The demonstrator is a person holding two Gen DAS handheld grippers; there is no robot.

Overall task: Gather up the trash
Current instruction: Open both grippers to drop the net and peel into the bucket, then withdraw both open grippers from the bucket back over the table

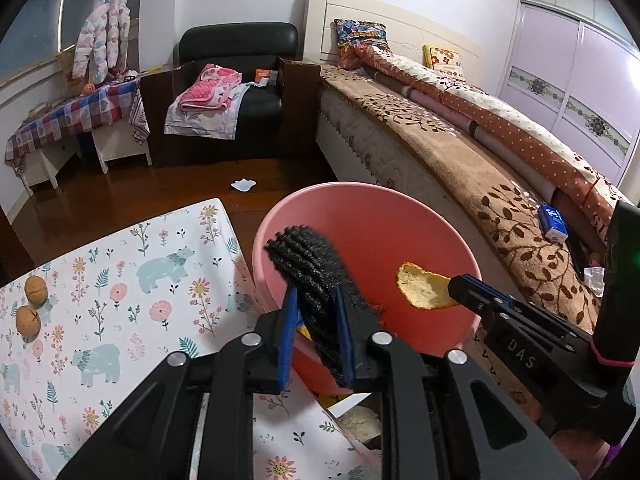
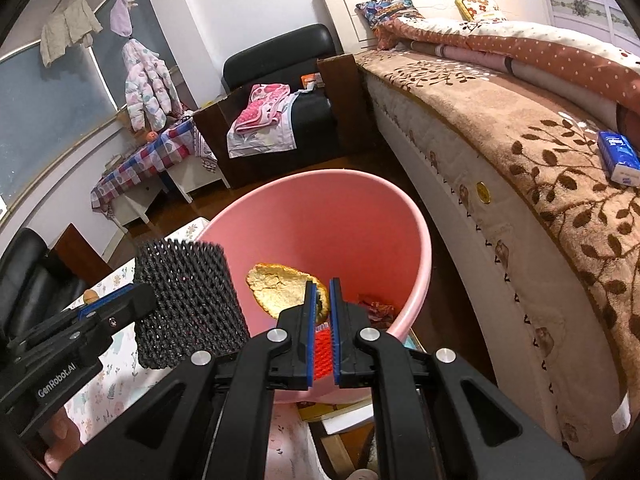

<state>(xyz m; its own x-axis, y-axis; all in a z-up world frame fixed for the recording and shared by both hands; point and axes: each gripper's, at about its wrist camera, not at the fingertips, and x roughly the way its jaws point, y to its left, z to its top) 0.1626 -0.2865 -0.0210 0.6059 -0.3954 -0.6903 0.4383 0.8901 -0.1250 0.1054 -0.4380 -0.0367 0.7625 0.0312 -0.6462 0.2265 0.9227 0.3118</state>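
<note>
My left gripper is shut on a black foam net sleeve and holds it over the near rim of the pink bin. It shows at the left in the right wrist view. My right gripper is shut on a piece of orange peel and holds it above the open pink bin. The peel also shows in the left wrist view over the bin's inside. Some crumpled wrappers lie inside the bin.
A table with a floral bear cloth is at the left, with two walnuts on it. The bed runs along the right with a blue tissue pack. A white scrap lies on the wood floor. A black armchair stands behind.
</note>
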